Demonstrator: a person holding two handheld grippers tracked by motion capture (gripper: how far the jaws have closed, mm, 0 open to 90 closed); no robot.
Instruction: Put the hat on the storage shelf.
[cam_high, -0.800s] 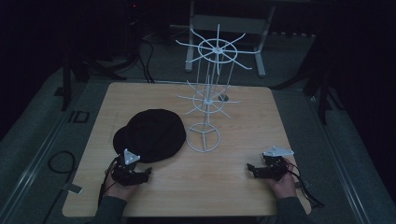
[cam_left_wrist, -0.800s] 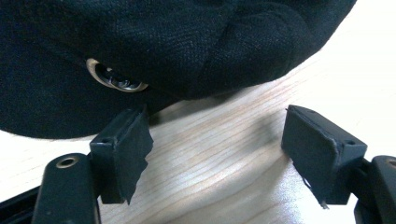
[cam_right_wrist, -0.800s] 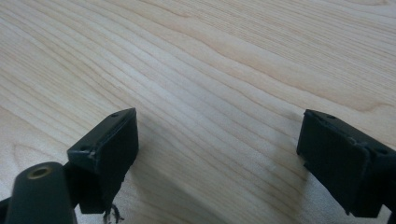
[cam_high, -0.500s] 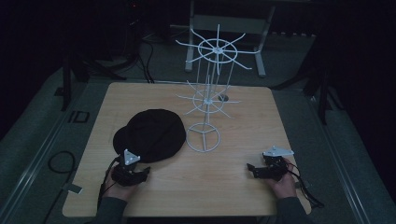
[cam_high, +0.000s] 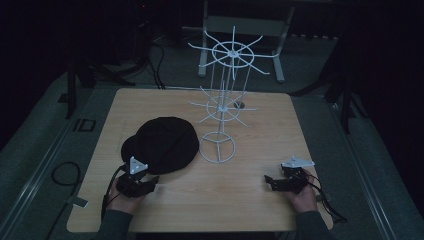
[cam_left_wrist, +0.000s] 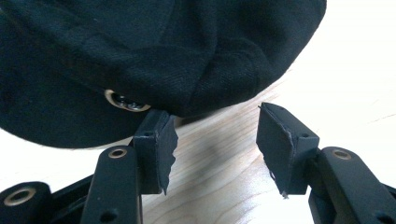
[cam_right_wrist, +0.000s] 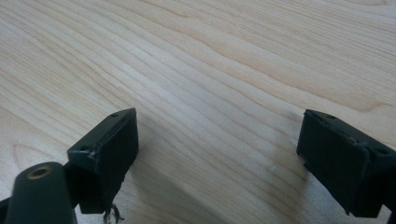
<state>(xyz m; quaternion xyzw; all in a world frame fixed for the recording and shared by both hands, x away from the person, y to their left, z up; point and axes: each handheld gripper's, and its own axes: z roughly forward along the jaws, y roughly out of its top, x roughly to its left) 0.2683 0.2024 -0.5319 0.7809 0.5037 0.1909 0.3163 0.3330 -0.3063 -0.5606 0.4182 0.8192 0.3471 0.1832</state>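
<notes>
A black cap (cam_high: 160, 144) lies on the wooden table (cam_high: 240, 200), left of centre. My left gripper (cam_high: 151, 180) rests on the table just in front of the cap's near edge. In the left gripper view the left gripper (cam_left_wrist: 215, 135) stands open over bare wood. The cap (cam_left_wrist: 154, 51) and its metal eyelet (cam_left_wrist: 122, 100) lie just beyond the tip of its left jaw. My right gripper (cam_high: 268, 181) lies at the front right of the table. In its own view the right gripper (cam_right_wrist: 217, 140) is open with bare wood between the jaws.
A white wire display rack (cam_high: 220, 107) with two tiers of spokes stands behind the middle of the table. Its ring base (cam_high: 217, 148) sits right beside the cap. Cables trail off the table's front corners. Dark floor surrounds the table.
</notes>
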